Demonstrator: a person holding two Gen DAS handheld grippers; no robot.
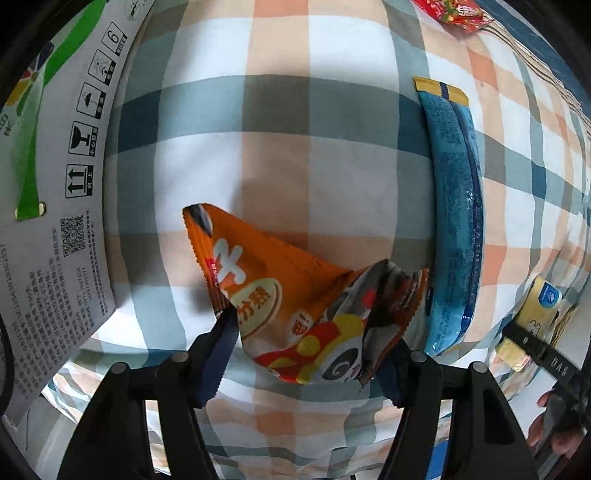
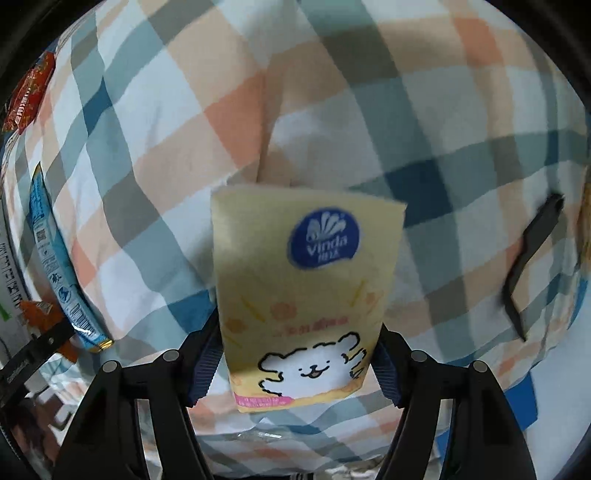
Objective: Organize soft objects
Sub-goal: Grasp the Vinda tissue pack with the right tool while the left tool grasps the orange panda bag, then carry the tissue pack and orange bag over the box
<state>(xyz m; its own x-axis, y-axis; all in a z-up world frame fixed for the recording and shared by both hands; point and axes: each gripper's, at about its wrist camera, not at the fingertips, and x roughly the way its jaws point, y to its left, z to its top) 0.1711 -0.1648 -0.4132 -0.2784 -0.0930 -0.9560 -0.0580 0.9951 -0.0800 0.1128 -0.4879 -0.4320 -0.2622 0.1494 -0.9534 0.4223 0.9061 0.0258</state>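
My left gripper [image 1: 310, 350] is shut on an orange snack packet [image 1: 280, 291] and holds it above the plaid cloth [image 1: 277, 122]. My right gripper [image 2: 297, 354] is shut on a yellow Vinda tissue pack [image 2: 303, 295] with a white cartoon dog, held above the same cloth [image 2: 184, 110]. The tissue pack and the right gripper also show at the right edge of the left wrist view [image 1: 535, 310]. The orange packet shows at the left edge of the right wrist view [image 2: 40, 314].
A long blue pouch [image 1: 454, 221] lies on the cloth right of the orange packet; it also shows at the left of the right wrist view [image 2: 51, 254]. A white printed carton [image 1: 62, 184] stands at the left. A red packet [image 1: 450, 11] lies far back. A black flat object [image 2: 532, 258] lies at the right.
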